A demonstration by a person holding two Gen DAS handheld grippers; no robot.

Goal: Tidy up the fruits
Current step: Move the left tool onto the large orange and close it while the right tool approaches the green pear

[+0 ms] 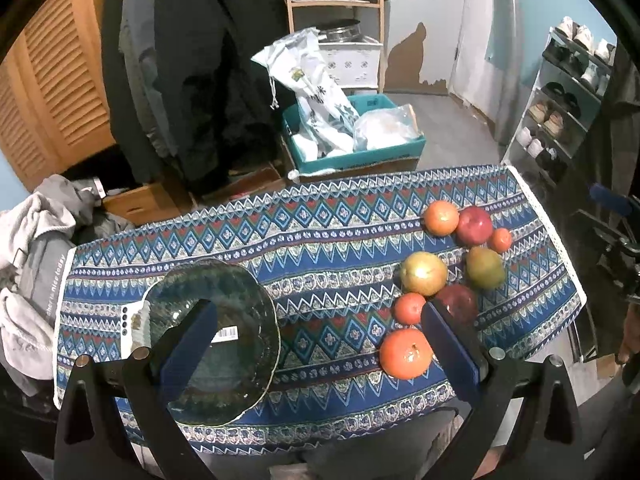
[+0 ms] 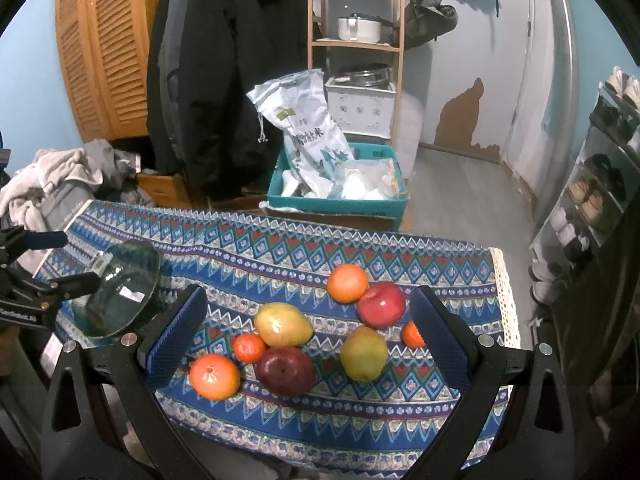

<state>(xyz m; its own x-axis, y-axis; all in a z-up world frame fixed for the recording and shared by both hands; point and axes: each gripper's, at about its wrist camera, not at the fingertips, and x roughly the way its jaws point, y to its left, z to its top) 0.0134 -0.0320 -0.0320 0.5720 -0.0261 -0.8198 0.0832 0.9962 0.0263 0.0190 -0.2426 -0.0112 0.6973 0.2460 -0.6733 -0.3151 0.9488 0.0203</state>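
Several fruits lie on the patterned tablecloth [image 2: 320,256]: a large orange [image 2: 215,376], a dark red apple [image 2: 285,370], two yellow-green mangoes [image 2: 282,324] [image 2: 364,353], a red apple [image 2: 381,304], another orange [image 2: 347,282] and two small tangerines [image 2: 249,347] [image 2: 412,334]. A green glass bowl [image 1: 224,332] stands empty at the table's left. My left gripper [image 1: 320,344] is open, hovering between the bowl and the near orange [image 1: 406,354]. My right gripper [image 2: 308,340] is open above the fruit cluster, touching nothing.
The table's far edge and right lace edge [image 2: 505,292] drop to the floor. Beyond stand a teal crate with bags [image 2: 340,184], a wooden shelf [image 2: 356,40], a hanging black coat [image 2: 224,80] and a shoe rack [image 2: 592,184]. Grey clothes [image 1: 32,248] pile at left.
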